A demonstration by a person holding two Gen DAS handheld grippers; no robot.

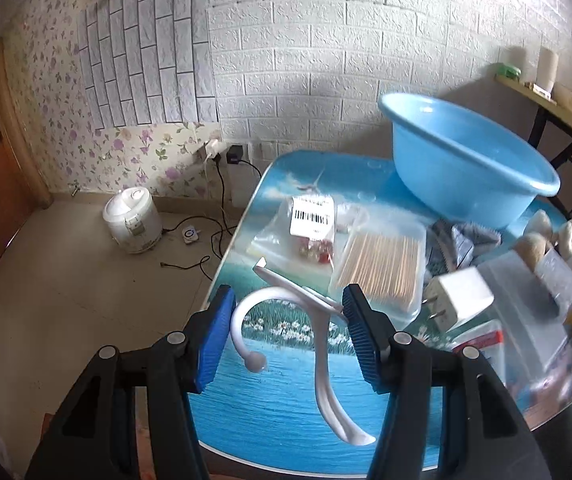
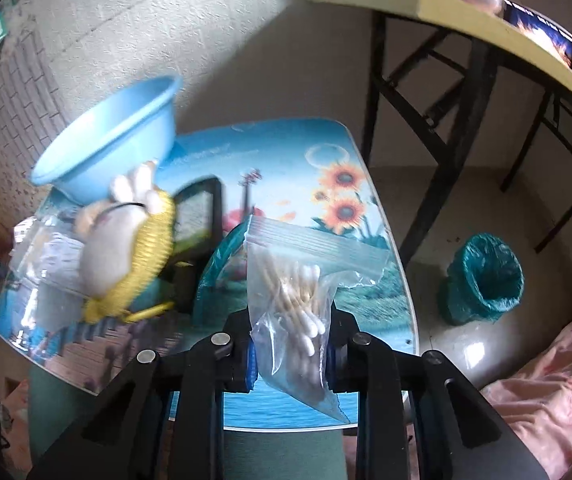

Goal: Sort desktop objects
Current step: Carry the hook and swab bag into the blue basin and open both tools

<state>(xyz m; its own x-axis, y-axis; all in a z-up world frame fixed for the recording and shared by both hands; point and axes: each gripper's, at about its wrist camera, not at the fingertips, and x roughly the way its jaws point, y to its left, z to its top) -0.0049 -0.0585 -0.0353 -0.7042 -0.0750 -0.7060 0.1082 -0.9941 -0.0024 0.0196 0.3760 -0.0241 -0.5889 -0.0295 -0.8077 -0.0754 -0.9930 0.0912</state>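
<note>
My left gripper (image 1: pixel 288 334) is open over the near left part of the table, its blue pads either side of a white plastic hook-shaped piece (image 1: pixel 318 344) that lies on the tabletop. My right gripper (image 2: pixel 290 354) is shut on a clear zip bag of cotton swabs (image 2: pixel 290 292) and holds it above the table. A blue plastic basin (image 1: pixel 466 160) stands at the back of the table; it also shows in the right wrist view (image 2: pixel 113 144).
On the picture-printed table (image 1: pixel 286 412) lie a box of wooden sticks (image 1: pixel 382 268), a barcoded bag (image 1: pixel 306 228), a white plug adapter (image 1: pixel 458 296) and a plush toy (image 2: pixel 125 248). A rice cooker (image 1: pixel 131 220) and a green-lined bin (image 2: pixel 484 278) stand on the floor.
</note>
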